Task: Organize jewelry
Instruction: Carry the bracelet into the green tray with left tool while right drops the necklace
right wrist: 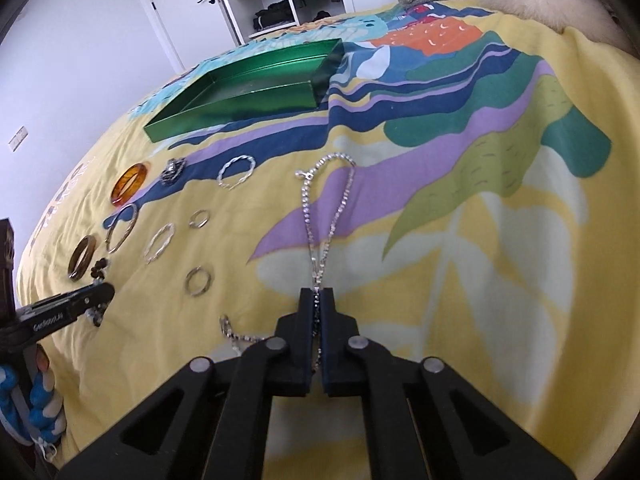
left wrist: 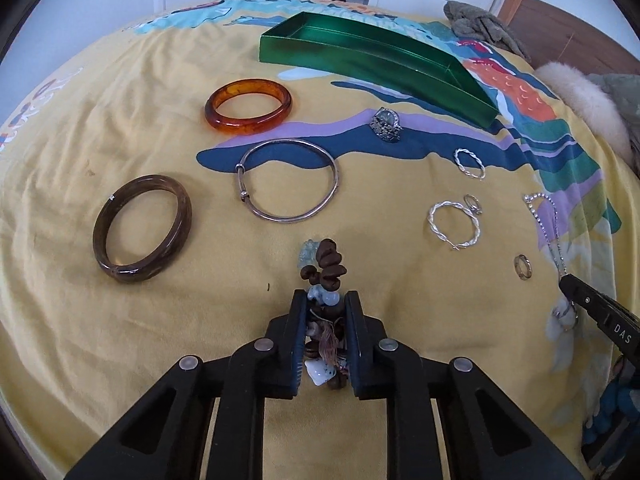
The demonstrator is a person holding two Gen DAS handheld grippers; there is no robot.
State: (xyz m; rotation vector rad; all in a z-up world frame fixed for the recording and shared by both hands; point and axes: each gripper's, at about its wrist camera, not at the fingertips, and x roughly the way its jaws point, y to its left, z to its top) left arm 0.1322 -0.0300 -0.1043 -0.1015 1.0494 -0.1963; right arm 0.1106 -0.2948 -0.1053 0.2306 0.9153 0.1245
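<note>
1. A yellow patterned bedspread (left wrist: pixel 120 320) carries all the jewelry.
2. The green tray (left wrist: pixel 360 52) sits at its far side, empty.
3. The left tongs (left wrist: pixel 327 312) pinch a brown beaded bracelet (left wrist: pixel 326 264) on the bedspread.
4. The right tongs (right wrist: pixel 317 300) are clamped on a rhinestone chain (right wrist: pixel 340 204) trailing across the bedspread.

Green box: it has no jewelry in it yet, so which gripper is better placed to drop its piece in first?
Probably left. The left gripper clamps the compact beaded bracelet; the right gripper's rhinestone chain trails across the bedspread. Green box lies ahead of both.
</note>
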